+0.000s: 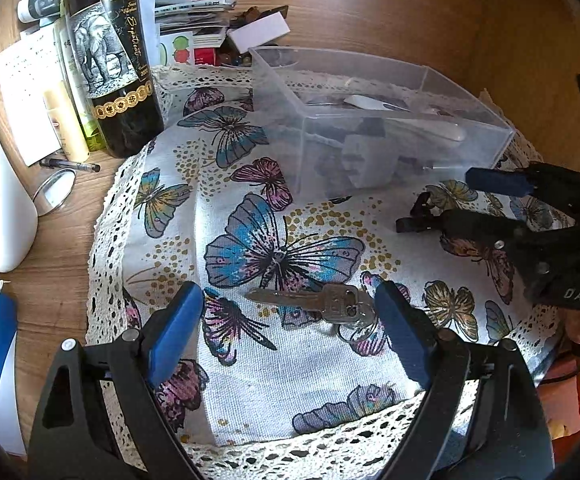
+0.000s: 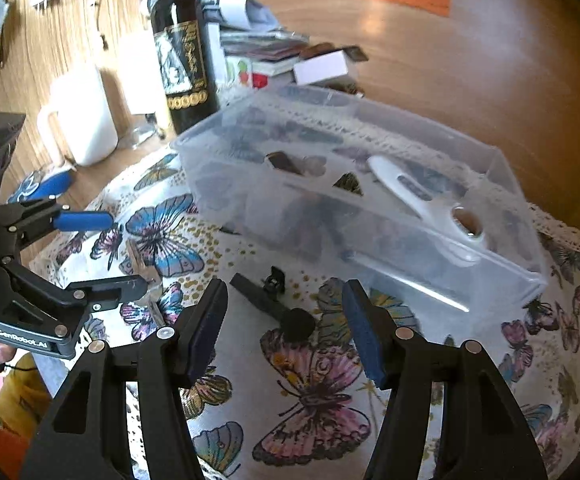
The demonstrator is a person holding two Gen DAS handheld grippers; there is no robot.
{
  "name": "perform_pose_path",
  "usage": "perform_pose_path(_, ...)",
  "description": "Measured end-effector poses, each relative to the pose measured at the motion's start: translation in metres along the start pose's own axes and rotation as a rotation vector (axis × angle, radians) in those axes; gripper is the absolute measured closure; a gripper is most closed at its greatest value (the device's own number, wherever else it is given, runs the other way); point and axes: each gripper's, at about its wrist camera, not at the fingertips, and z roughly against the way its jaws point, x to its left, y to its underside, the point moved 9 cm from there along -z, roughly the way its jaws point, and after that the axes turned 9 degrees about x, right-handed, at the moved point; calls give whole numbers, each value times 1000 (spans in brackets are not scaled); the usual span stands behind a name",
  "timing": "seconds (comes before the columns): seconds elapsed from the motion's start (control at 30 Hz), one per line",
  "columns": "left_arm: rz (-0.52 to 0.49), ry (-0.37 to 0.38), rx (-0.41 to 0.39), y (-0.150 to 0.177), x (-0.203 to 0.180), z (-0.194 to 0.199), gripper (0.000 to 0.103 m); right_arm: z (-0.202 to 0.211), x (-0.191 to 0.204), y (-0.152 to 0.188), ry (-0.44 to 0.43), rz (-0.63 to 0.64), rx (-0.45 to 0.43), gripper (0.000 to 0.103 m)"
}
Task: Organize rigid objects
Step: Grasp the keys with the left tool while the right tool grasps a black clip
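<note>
Jaws of the left gripper [image 1: 290, 312] stand wide apart, holding nothing; blue pads flank a silver key [image 1: 309, 302] on its key ring [image 1: 355, 326], flat on the butterfly cloth [image 1: 250, 216]. Key sits between the fingers, bow near the right-hand pad, blade pointing left. Contact with that pad cannot be told.

Left wrist view: clear plastic box [image 1: 369, 120] stands beyond the key, already holding several items, among them a white tool. Right gripper [image 1: 441, 200] shows at the right edge, also spread, over a small black tool. Wine bottle [image 1: 110, 60] stands at the cloth's edge; its label carries an elephant drawing, with "APPELLATION" partly legible and script too distorted to read. "DAS" is legible on the right gripper's body.

Right wrist view: right gripper [image 2: 286, 312] is likewise wide open and empty, the black tool [image 2: 274, 304] lying on the cloth between its fingers. Box [image 2: 349, 200] is just beyond, the white tool [image 2: 417, 192] inside it. Left gripper [image 2: 122, 252] shows at left, marked "CenRobot.AI".

Judgement: pick-up stage, both grippers lined up over loose items not yet boxed. Next move likely calls for lowering and closing squarely. The flat key may prove hard to lift off cloth; gripping the thicker bow looks safer.
</note>
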Motion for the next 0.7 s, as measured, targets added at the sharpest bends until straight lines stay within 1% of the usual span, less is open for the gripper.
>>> perform_pose_path(0.07, -5, -10, -13, -1, 1, 3, 15, -6, 3, 0, 1, 18, 19, 47)
perform_pose_path(0.13, -13, -27, -48, -4, 1, 11, 15, -11, 5, 0, 7, 32, 32, 47)
perform_pose_path(0.2, -27, -12, -78, -5, -3, 21, 15, -15, 7, -1, 13, 46, 43, 47)
perform_pose_path(0.3, -56, -5, -98, -7, -8, 26, 15, -20, 9, -2, 13, 56, 53, 47)
perform_pose_path(0.37, -75, -5, -83, -6, -11, 20, 15, -24, 11, -3, 8, 62, 61, 47)
perform_pose_path(0.43, -83, -8, -45, -2, -12, 7, 16, -28, 13, -4, 4, 64, 67, 49)
perform_pose_path(0.5, -78, 1, 1, 2, -11, -6, 25, -32, 14, -3, -1, 70, 79, 57)
perform_pose_path(0.53, -62, 20, 1, 2, -10, -7, 25, -33, 15, -3, -2, 71, 84, 59)
perform_pose_path(0.57, -55, 30, -1, 2, -9, -6, 30, -35, 16, -2, -4, 74, 89, 62)
perform_pose_path(0.6, -52, 32, 1, 2, -8, -5, 35, -36, 16, -2, 0, 77, 91, 64)
perform_pose_path(0.63, -46, 28, 1, 2, -6, -6, 38, -37, 17, -2, 1, 78, 89, 65)
perform_pose_path(0.67, -42, 28, -5, 3, -5, -5, 39, -37, 17, -2, -6, 81, 87, 70)
perform_pose_path(0.7, -42, 26, -10, 4, -5, -5, 42, -37, 18, -2, -12, 85, 87, 70)
